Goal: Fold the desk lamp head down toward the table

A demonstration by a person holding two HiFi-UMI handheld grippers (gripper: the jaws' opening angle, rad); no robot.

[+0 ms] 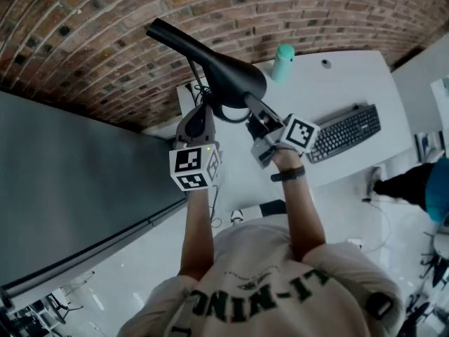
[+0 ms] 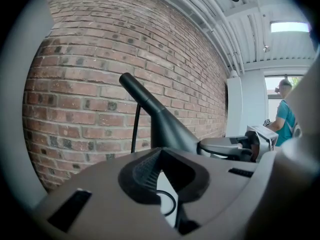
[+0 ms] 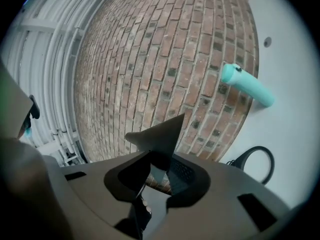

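Note:
A black desk lamp stands on the white table [image 1: 351,83] by the brick wall. Its cone-shaped head [image 1: 235,79] runs into a slanted arm [image 1: 168,34]. My right gripper [image 1: 254,118] is at the head's lower rim. In the right gripper view the thin rim [image 3: 161,131] stands between the jaws of the right gripper [image 3: 159,156], with brick showing in the gap to one pad [image 3: 181,171]. My left gripper [image 1: 203,111] hovers left of the lamp above its cable. The left gripper [image 2: 160,153] has its fingertips together with nothing between, and the lamp head [image 2: 167,129] lies beyond it.
A teal bottle [image 1: 283,62] stands at the wall and a black keyboard [image 1: 347,132] lies to the right. A black cable loop [image 3: 255,161] rests on the table. A large grey panel [image 1: 70,202] fills the left. A person [image 2: 286,115] stands far off.

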